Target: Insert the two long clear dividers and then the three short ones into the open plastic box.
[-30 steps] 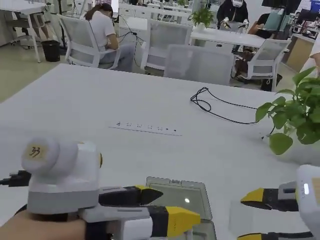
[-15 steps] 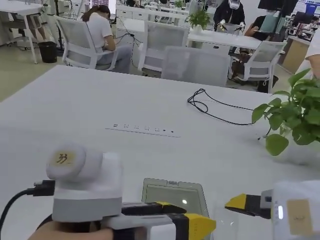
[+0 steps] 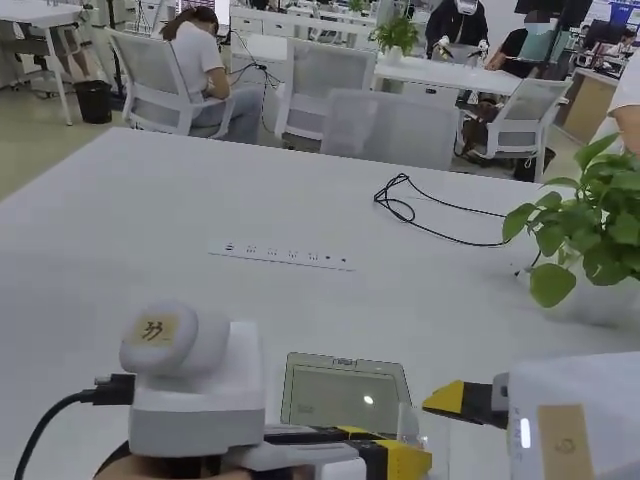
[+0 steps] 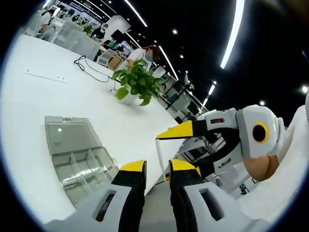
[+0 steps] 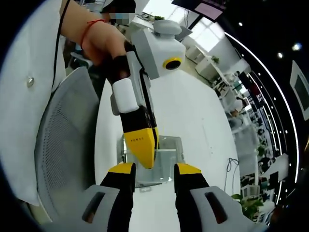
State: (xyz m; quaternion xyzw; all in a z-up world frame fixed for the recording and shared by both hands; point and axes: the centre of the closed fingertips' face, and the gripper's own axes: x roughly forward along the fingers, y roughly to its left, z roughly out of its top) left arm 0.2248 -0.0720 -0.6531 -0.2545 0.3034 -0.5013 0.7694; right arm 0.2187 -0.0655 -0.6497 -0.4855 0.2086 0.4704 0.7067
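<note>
Clear plastic box (image 4: pixel 79 181) sat open on the white bench (image 4: pixel 41 96), at 9 o'clock from the left gripper (image 4: pixel 158 169) in the left gripper view. Its lid (image 4: pixel 65 137) lay flat beyond the base, toward 11 o'clock.

Partition lines showed in the base, so I judged some dividers already seated. Their count and long/short mix weren't readable.

Left jaws stood narrow, with the lower edge of one clear divider (image 4: pixel 169 153) running into the gap. That looked like a pinch on it. The sheet was upright, off the bench, at 3 o'clock of the box and not over it.

Right gripper (image 5: pixel 154 170) sat at 3 o'clock of the divider, jaws parted. Its upper tip was at the sheet's top corner, but contact wasn't resolvable.

In the head view the divider stood at 5 o'clock of the lid, between the two grippers' tips.

Status call: mid-task, with at least this divider left to slot in. I couldn't tell if it was a long or a short one, or how many more remained.
</note>
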